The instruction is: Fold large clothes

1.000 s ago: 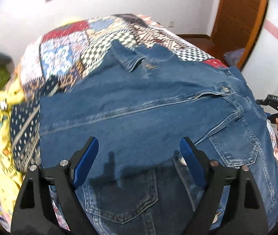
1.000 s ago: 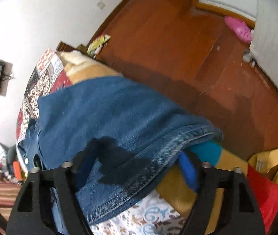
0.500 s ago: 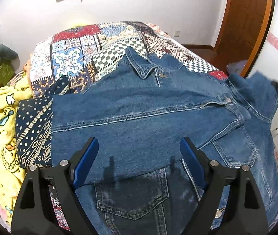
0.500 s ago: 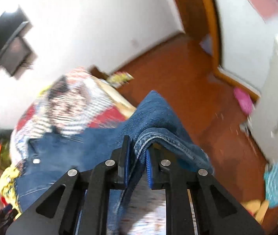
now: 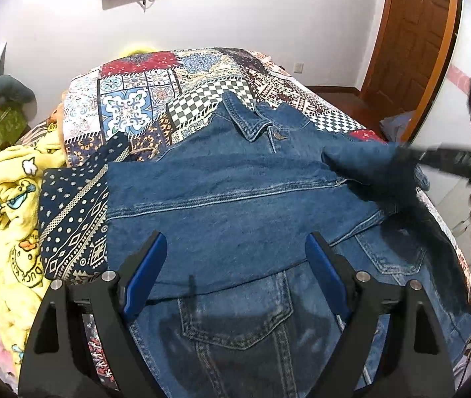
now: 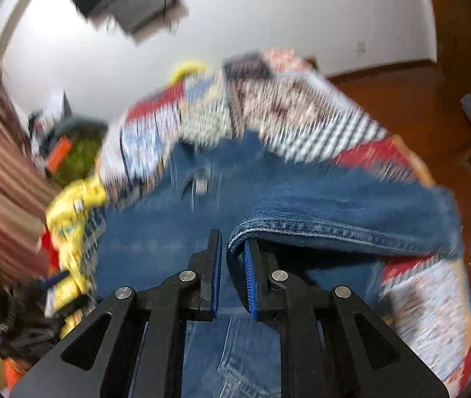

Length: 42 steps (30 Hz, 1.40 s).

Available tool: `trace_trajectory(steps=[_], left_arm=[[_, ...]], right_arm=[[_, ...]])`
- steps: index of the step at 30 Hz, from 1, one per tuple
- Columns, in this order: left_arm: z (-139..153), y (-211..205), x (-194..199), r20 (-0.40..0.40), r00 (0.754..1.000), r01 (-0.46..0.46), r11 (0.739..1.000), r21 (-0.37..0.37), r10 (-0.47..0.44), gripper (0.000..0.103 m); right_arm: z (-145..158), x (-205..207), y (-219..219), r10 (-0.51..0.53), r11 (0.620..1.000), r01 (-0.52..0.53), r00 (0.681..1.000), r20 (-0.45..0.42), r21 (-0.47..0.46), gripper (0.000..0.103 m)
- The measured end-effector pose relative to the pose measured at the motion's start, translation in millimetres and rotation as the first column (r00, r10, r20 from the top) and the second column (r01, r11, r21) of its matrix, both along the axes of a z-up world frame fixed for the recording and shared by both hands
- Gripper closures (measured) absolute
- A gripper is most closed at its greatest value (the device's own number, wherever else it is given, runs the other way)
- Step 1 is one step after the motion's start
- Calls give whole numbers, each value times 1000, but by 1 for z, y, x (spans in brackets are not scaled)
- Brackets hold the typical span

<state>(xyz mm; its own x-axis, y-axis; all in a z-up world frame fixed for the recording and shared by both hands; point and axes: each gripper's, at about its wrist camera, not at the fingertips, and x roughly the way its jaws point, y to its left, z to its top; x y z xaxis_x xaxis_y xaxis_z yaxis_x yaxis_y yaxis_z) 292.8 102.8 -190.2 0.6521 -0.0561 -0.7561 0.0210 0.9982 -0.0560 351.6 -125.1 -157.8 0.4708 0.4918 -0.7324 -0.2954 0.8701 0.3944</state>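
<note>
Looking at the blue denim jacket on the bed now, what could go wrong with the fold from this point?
1. The right hand-held gripper pinches only the thick cuff hem of the blue denim jacket; the heavy sleeve might slip out.
2. The left hand-held gripper is open above the jacket and pins nothing, so the body may drag over the patchwork bedspread.
3. The collar could bunch.
</note>
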Motion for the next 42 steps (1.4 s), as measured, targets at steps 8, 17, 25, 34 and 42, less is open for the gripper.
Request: trace_trajectory(steps=[8, 17, 25, 34, 42], left_arm=[[3, -13, -1, -9, 999, 41, 999, -11, -41, 18], [37, -86, 23, 30, 982, 186, 981, 62, -188, 18], [54, -188, 67, 35, 921, 383, 919, 92, -387, 18], [-30, -279, 124, -189, 835, 540, 835, 105, -516, 21], [-61, -278, 143, -200, 853, 502, 863, 60, -482, 62]], right_arm=[[-53, -15, 26, 94, 985, -114, 984, -148, -129, 91], [-35, -37, -20, 112, 983, -134, 980, -167, -126, 53], [15, -55, -110, -120, 956, 146, 986, 117, -255, 28], [7, -56, -172, -290, 896, 322, 946, 148, -305, 20], [-22, -50, -180, -321, 913, 320, 946, 42, -254, 20]])
